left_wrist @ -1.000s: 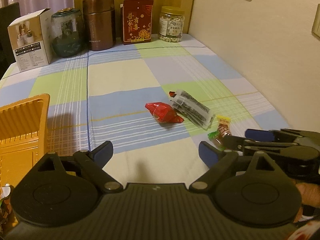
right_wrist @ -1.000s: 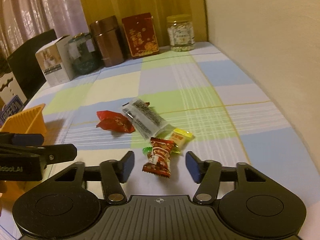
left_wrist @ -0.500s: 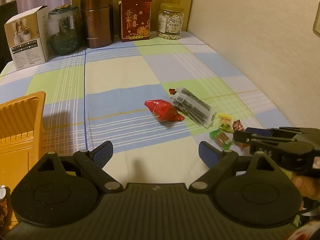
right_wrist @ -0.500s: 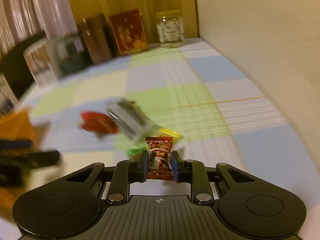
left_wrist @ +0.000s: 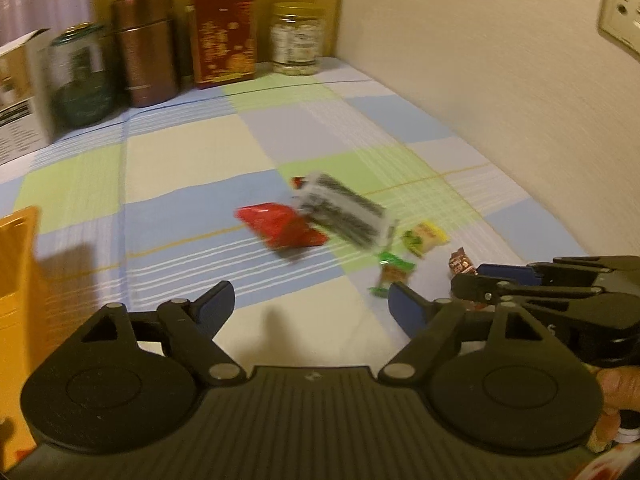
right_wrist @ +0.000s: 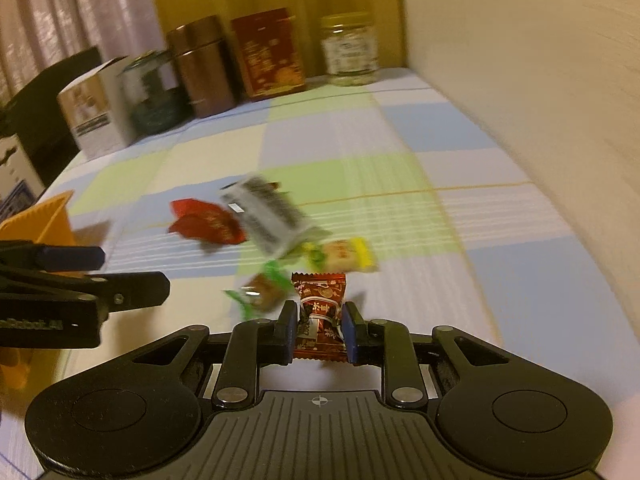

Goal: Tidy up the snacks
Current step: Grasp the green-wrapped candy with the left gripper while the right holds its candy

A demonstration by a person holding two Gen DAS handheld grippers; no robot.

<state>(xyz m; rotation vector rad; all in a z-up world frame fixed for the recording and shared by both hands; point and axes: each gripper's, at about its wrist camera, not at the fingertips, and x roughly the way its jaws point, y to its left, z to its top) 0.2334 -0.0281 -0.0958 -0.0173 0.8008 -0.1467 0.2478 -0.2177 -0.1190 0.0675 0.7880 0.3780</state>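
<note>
My right gripper (right_wrist: 319, 332) is shut on a brown-red wrapped candy (right_wrist: 320, 312) and holds it just above the checked tablecloth; the candy tip also shows in the left wrist view (left_wrist: 461, 265). My left gripper (left_wrist: 311, 302) is open and empty over the cloth. On the cloth lie a red packet (left_wrist: 280, 225), a clear black-printed packet (left_wrist: 344, 208), a yellow candy (left_wrist: 425, 237) and a green candy (left_wrist: 392, 271). In the right wrist view they show as red packet (right_wrist: 204, 222), clear packet (right_wrist: 268, 212), yellow candy (right_wrist: 346, 255) and green candy (right_wrist: 260, 294).
An orange tray (left_wrist: 16, 280) stands at the left edge. Along the back stand a white box (left_wrist: 20, 92), a dark green jar (left_wrist: 82, 80), a brown canister (left_wrist: 145, 46), a red box (left_wrist: 224, 38) and a clear jar (left_wrist: 297, 40). A wall (left_wrist: 500, 100) runs along the right.
My right gripper closed on the brown-red candy and has lifted it slightly off the cloth. The left gripper stayed open and shifted a little.
</note>
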